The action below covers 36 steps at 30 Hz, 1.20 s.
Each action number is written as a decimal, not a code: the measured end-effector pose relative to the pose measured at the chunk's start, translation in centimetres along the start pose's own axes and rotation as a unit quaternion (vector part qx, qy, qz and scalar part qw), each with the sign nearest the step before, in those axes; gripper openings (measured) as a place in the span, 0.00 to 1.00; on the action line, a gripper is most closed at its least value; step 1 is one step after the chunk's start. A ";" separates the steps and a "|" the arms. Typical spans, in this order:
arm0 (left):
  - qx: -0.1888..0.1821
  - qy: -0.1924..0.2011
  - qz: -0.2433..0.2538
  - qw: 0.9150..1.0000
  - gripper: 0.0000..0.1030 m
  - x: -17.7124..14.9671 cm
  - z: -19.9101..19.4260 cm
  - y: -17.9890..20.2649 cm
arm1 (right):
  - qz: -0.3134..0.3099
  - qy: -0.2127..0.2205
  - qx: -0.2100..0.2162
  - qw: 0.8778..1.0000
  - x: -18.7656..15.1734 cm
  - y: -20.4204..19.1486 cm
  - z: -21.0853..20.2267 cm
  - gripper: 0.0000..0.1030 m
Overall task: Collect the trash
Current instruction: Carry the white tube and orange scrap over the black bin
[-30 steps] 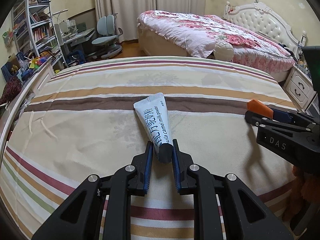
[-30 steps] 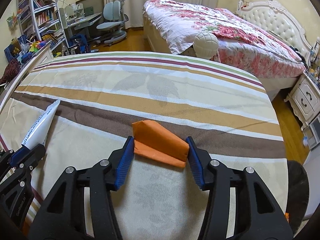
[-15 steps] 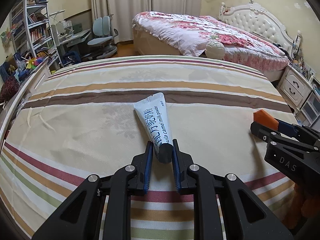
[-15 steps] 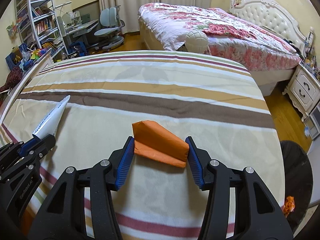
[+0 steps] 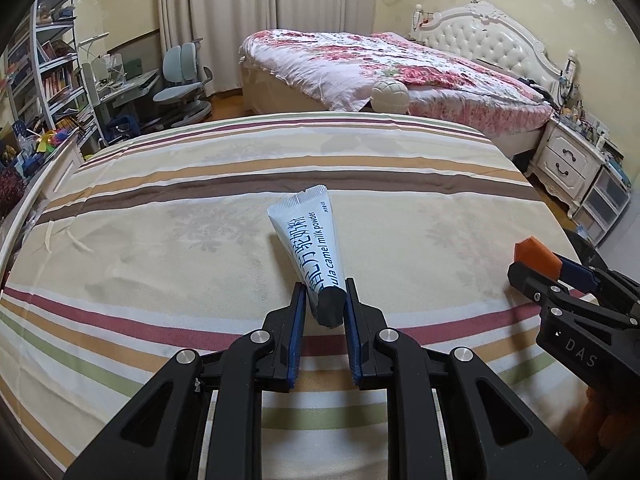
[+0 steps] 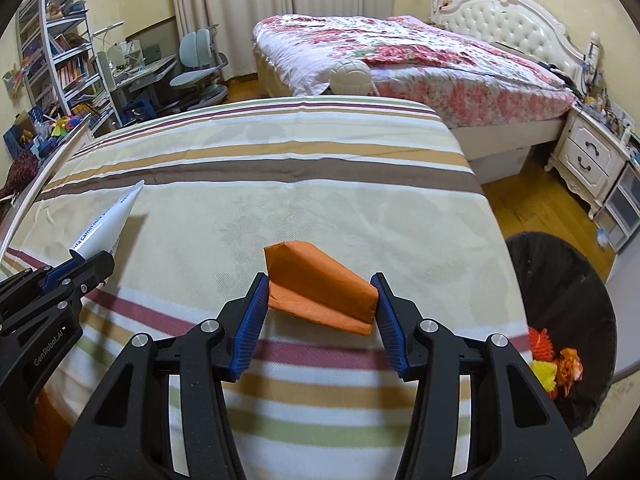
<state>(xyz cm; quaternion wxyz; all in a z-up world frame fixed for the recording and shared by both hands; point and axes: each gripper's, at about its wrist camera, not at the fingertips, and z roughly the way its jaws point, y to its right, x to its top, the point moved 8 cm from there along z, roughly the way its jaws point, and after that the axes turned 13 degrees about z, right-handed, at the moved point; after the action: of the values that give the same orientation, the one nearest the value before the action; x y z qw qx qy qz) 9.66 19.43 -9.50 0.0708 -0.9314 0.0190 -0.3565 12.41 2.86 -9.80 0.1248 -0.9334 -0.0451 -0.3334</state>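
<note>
We hold our left gripper over the striped bed, its fingers nearly closed and pinching the dark bottom end of a white milk powder sachet, which sticks up and away toward the middle of the left wrist view; in the right wrist view it shows at centre left. Our right gripper has its fingers partly apart and pressed against both sides of a folded orange paper, held in the lower middle of its frame above the bedcover. In the left wrist view that paper peeks out at the right edge. At the lower right of the right wrist view a black bin stands on the floor beside the bed, with orange and yellow scraps inside it
</note>
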 end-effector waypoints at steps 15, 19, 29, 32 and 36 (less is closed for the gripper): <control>-0.044 0.028 0.057 0.997 0.19 1.3 -2.1 7.4 | 0.051 0.039 -0.037 0.997 -0.2 7.1 -4.2 0.49; -0.059 0.040 0.075 0.995 0.19 2.0 -2.7 9.7 | 0.069 0.050 -0.051 0.995 -0.1 9.5 -5.2 0.49; -0.096 0.056 0.116 0.987 0.19 3.3 -3.1 15.9 | 0.109 0.074 -0.096 0.987 0.0 15.6 -7.1 0.49; -0.106 0.062 0.130 0.984 0.19 3.6 -3.4 18.0 | 0.123 0.078 -0.106 0.984 0.1 17.4 -7.5 0.49; -0.117 0.071 0.146 0.980 0.19 4.1 -3.6 20.5 | 0.140 0.083 -0.120 0.979 0.0 19.4 -8.0 0.49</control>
<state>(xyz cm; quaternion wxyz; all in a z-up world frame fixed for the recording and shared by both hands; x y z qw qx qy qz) 10.60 -1.59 -7.11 0.0110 -0.8927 0.2019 -0.4027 10.76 -17.99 -7.80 0.0602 -0.9078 0.1368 -0.3918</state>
